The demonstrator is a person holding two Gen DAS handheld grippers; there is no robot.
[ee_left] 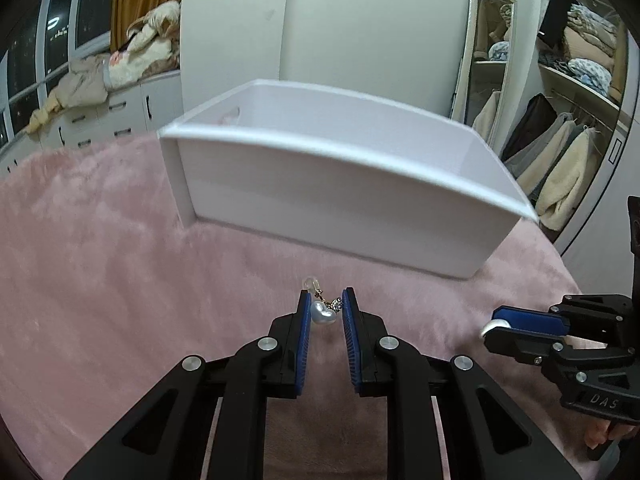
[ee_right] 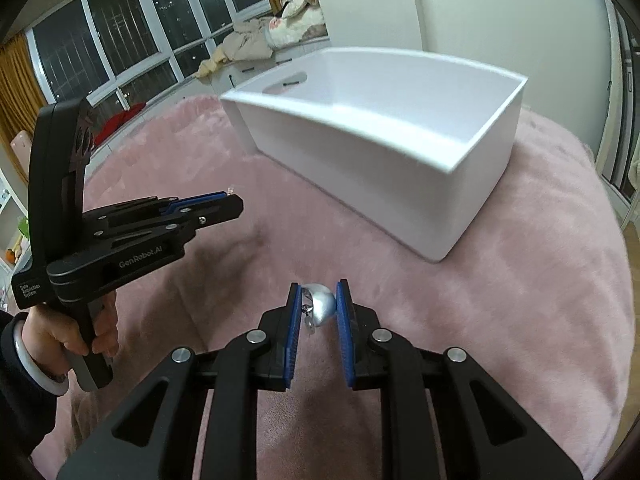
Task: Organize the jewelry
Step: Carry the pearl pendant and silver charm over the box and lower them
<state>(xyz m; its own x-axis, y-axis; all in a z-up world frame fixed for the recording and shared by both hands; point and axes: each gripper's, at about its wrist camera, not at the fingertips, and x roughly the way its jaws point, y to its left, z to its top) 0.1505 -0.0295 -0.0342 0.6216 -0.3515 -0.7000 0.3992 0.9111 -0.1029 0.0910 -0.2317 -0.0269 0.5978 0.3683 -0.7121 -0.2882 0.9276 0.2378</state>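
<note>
Pearl-white and heart-shaped, the drop of an earring (ee_left: pixel 323 312) sits between the blue pads of the left gripper (ee_left: pixel 326 306), low centre of the left wrist view, its small gold and rhinestone link and clear ear clip poking out above the fingertips. The left gripper is clamped on that pearl earring. In the right wrist view, low centre, the right gripper (ee_right: pixel 319 304) is clamped on a silver dome earring (ee_right: pixel 320 307), whose clip hangs loose below the dome.

Beyond both, in the upper middle of each frame, stands an open white storage box (ee_left: pixel 336 216) on a pink plush blanket (ee_left: pixel 100 260); both pieces are held clear of the blanket, short of the box.

Risks, as I judge them: both drops are smooth and rounded and pinched only near the pad tips, so a jolt or slight easing could squirt one out. The pile would swallow anything that small. The box front wall is tall; a low approach could knock a gripper against its rim. The two grippers are close, so crossing paths could make them clash
</note>
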